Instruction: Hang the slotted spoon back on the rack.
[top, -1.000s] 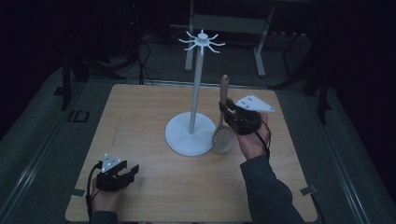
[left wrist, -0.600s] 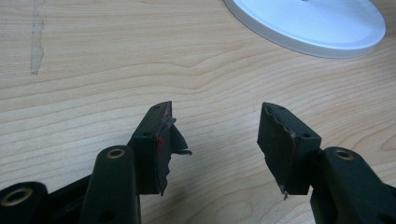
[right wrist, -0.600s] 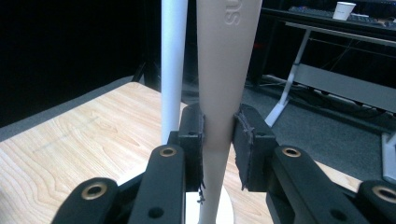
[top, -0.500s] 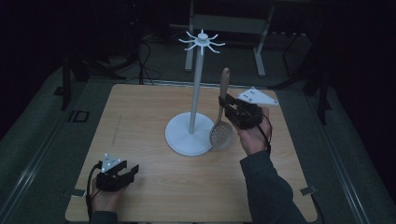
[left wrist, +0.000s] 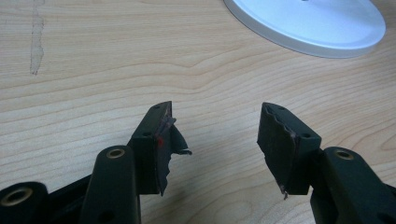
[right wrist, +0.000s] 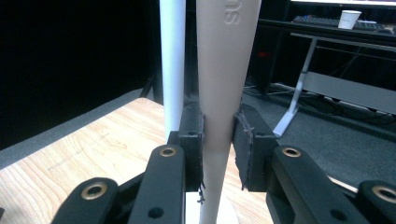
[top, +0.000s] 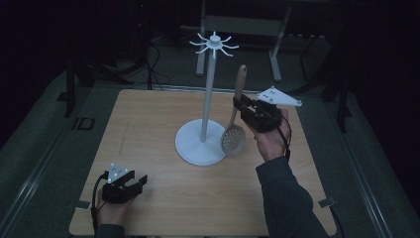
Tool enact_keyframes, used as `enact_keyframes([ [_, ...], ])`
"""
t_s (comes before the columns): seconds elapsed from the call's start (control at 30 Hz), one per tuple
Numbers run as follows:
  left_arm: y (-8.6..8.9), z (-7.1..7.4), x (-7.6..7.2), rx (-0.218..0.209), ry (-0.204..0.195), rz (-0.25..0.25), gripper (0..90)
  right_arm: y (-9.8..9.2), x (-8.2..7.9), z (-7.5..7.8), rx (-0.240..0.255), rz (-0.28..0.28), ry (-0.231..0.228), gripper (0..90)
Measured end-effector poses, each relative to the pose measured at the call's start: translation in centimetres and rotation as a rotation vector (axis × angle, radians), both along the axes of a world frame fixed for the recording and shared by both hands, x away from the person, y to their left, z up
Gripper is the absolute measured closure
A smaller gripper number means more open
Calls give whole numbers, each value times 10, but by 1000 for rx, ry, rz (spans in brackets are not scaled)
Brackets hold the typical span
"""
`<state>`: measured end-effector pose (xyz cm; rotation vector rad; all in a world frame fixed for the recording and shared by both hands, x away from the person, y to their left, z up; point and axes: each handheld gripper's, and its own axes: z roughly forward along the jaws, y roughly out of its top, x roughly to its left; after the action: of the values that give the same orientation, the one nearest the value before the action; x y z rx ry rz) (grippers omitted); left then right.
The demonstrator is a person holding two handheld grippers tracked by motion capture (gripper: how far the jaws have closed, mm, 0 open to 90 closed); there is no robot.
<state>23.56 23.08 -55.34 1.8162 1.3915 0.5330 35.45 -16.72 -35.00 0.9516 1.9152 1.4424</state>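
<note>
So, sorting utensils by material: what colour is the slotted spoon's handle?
Light wood-brown, best seen in the right gripper view: slotted spoon's handle.

Readable marks

Raised letters "SU", cut off by the frame's top edge, stand on the slotted spoon's handle [right wrist: 224, 70].

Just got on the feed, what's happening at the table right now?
A person works with tongs in each hand. The right tongs are shut on the handle of a slotted spoon, holding it upright, bowl down, off the table beside the pole of the white hook stand. The handle tip is below the stand's hooks, so it isn't hung yet. The left tongs rest open near the table's near-left corner, holding nothing.
</note>
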Motion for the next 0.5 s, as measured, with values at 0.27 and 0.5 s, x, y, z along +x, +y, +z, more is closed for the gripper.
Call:
enact_keyframes([
  [0.27,0,0,0,2,0,-1,459,5,0,8,17,22,-6,741],
  [0.5,0,0,0,-1,-1,1,459,11,1,15,18,34,-13,741],
])
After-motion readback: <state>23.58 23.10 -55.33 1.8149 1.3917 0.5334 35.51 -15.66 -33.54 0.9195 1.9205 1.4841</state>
